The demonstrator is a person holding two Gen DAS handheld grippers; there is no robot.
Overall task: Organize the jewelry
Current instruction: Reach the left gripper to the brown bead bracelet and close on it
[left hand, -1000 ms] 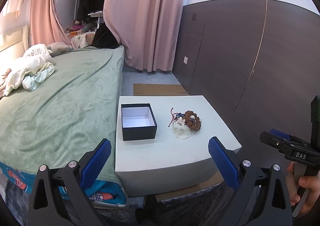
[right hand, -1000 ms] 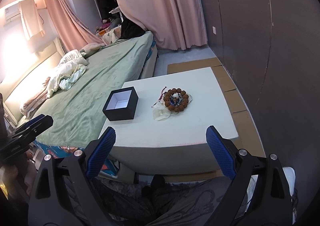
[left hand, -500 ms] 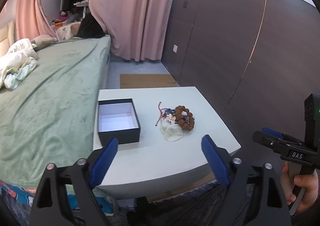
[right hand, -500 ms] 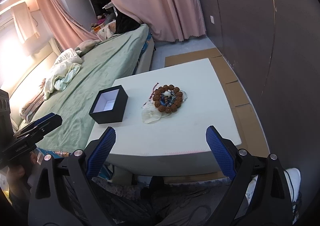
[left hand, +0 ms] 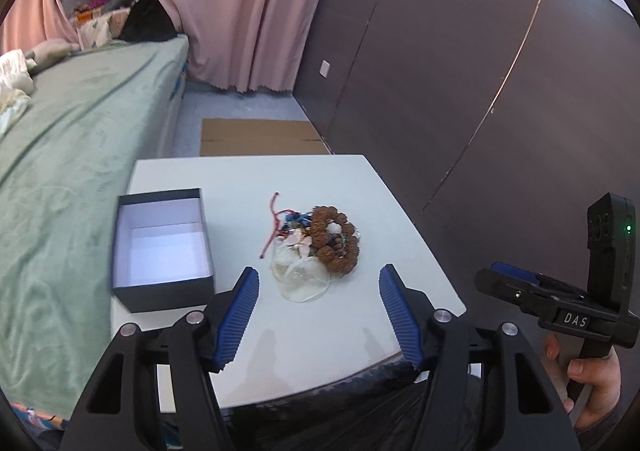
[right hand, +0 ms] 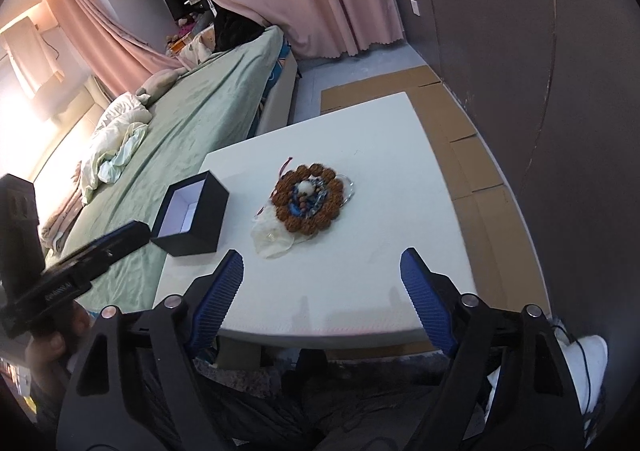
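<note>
1. My left gripper is at the bottom of the left wrist frame. Its jaws stand wide apart and hold nothing, and between them I see the near part of the white table.

2. My right gripper is at the bottom of the right wrist frame, also spread wide and empty, above the near edge of the table.

3. The jewelry pile lies in the middle of the left wrist frame, on the table, just beyond the fingertips. The black box with a white inside stands to the left of it, apart from it, open and with nothing inside that I can see.

4. I judge the pile is light and loose. The brown bead bracelet looks knobbly and hard, so the ribbed pads should hold it well. I would take it at the near arc of the ring, across one or two beads.

5. The clear pouch looks soft and slippery, and the red cord is thin. They seem tangled with the beads, so lifting one piece may drag the others.

6. The right wrist view looks more from above: it shows the bracelet as a full ring with blue beads and a white piece inside it. The left wrist view is lower and shows the box floor and the red cord better.
</note>
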